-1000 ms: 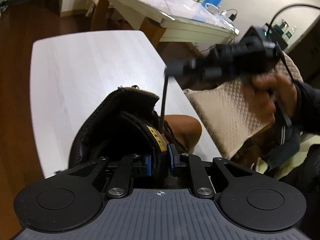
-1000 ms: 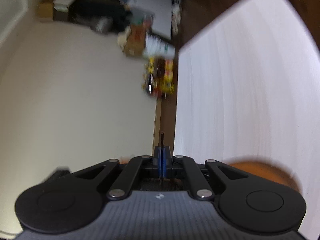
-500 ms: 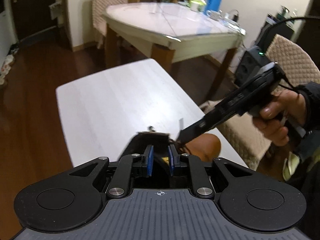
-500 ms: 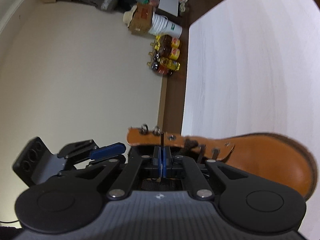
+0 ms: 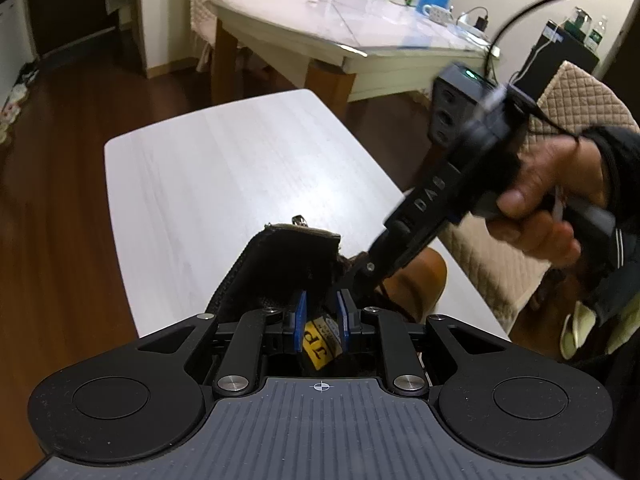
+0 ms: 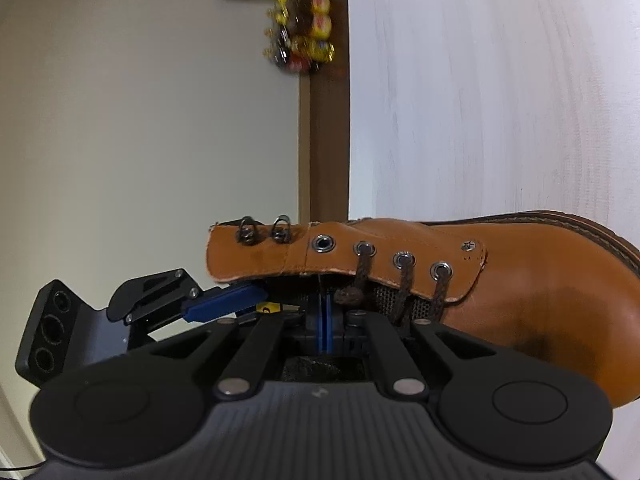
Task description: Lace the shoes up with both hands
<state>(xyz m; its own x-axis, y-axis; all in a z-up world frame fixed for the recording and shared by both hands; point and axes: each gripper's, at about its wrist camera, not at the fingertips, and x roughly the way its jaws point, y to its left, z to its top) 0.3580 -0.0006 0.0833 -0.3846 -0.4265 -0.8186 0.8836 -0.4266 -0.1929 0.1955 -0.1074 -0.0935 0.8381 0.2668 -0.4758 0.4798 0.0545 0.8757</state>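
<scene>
Left wrist view: white table (image 5: 224, 168) across the middle, dining table (image 5: 320, 12) far behind it, quilted chair (image 5: 576, 104) at far right. On the near right part of the table, tan boot (image 5: 424, 284), dark lining and tongue up toward the camera, toe pointing away to the right. Left gripper (image 5: 321, 320) with jaws narrowly parted around the yellow-labelled tongue (image 5: 320, 340), blue pads just beside it on either side; true contact not clear. Compared with half a second ago, boot collar risen higher in this view and label now between the pads. Right gripper (image 5: 360, 276) reaching in from the right, held by right hand (image 5: 548, 200), tip at the boot's lacing area, closer in than before.

Right wrist view, rolled sideways: boot (image 6: 520, 304) larger and nearer than half a second ago, filling the lower right. Dark brown lace (image 6: 362, 276) threaded through the three lower eyelets, fourth eyelet and two upper hooks bare. Right jaws pressed together on the thin lace end (image 6: 320, 284), no gap between the blue pads. Left gripper's blue finger (image 6: 224, 306) tucked under the collar at left. A second ago, only wall and table here, boot barely at the edge.
</scene>
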